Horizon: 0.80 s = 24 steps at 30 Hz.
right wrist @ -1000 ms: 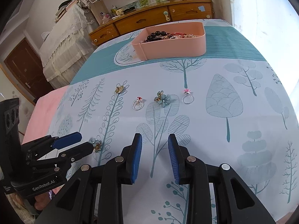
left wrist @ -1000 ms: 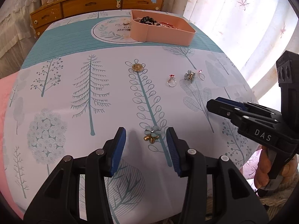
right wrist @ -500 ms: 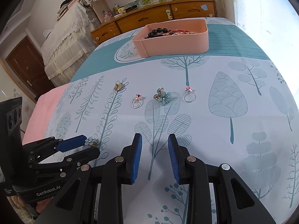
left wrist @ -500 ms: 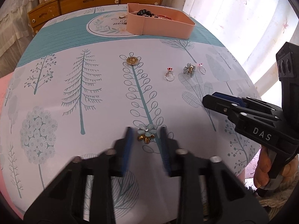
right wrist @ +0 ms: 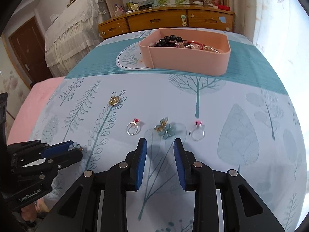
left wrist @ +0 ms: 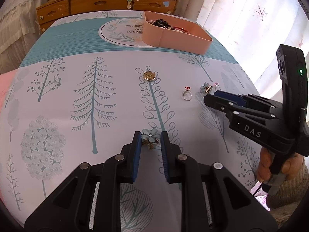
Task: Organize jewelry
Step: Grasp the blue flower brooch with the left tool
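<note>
My left gripper has its blue pads closed around a pale blue flower brooch on the tablecloth; it shows in the right wrist view too. My right gripper is open, just short of a second blue flower brooch. A red-stone ring lies to its left, a pink-stone ring to its right. A gold round brooch lies farther back. The pink box at the far side holds beads and chains.
A tree-print tablecloth covers the table. A wooden drawer chest stands behind it. A curtained window is on the right. A pink surface borders the table's left side.
My left gripper moved forward and closed its jaws around the near flower brooch. My right gripper advanced toward the second flower brooch and opened a little wider.
</note>
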Tool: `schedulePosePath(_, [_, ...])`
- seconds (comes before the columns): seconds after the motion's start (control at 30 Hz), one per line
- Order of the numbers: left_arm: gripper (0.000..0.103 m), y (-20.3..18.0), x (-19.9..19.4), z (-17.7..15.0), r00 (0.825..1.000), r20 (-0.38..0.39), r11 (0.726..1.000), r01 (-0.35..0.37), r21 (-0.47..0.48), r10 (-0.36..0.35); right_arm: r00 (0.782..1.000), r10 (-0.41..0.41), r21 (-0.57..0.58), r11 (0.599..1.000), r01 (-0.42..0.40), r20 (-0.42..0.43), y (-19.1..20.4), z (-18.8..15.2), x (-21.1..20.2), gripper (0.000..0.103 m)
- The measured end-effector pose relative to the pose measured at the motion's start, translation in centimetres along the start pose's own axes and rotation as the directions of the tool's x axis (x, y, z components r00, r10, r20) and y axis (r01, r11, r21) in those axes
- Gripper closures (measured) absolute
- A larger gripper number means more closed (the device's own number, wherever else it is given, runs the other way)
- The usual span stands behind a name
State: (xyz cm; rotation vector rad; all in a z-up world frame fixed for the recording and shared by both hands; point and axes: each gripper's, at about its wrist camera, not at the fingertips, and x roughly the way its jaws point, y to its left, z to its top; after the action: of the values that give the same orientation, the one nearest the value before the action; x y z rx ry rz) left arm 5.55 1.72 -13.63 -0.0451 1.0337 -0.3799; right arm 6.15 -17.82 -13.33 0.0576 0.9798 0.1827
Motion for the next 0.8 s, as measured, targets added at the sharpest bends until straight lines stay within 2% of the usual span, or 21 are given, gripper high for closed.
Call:
schedulePosePath(0.23, [0.086, 0.7, 0.5, 0.4, 1.0, 0.0, 0.999, 0.026, -0.024, -0.026, 0.999, -0.043, -0.156, 0.987, 0.041, -0.008, 0.6, 1.4, 1.4, 0.074])
schedulePosePath(0.37, [0.086, 0.6, 0.6, 0.5, 0.999, 0.004, 0.999, 0.032, -0.025, -0.032, 0.999, -0.041, -0.213, 0.976, 0.039, -0.005, 0.7, 1.6, 1.8, 0.074])
schedulePosePath(0.5, [0.086, 0.7, 0.7, 0.5, 0.999, 0.004, 0.999, 0.034, -0.029, -0.034, 1.0, -0.024, -0.222, 0.975, 0.022, -0.007, 0.5, 1.6, 1.8, 0.074])
schedulePosePath(0.57, [0.086, 0.7, 0.7, 0.6, 1.0, 0.002, 0.999, 0.03, -0.029, -0.03, 1.0, -0.03, -0.211, 0.977, 0.029, -0.002, 0.4, 1.6, 1.8, 0.079])
schedulePosePath(0.8, [0.086, 0.6, -0.4, 1.3, 1.0, 0.023, 1.0, 0.016, -0.027, -0.016, 1.0, -0.001, -0.163, 0.987, 0.003, 0.013, 0.0, 1.2, 0.7, 0.08])
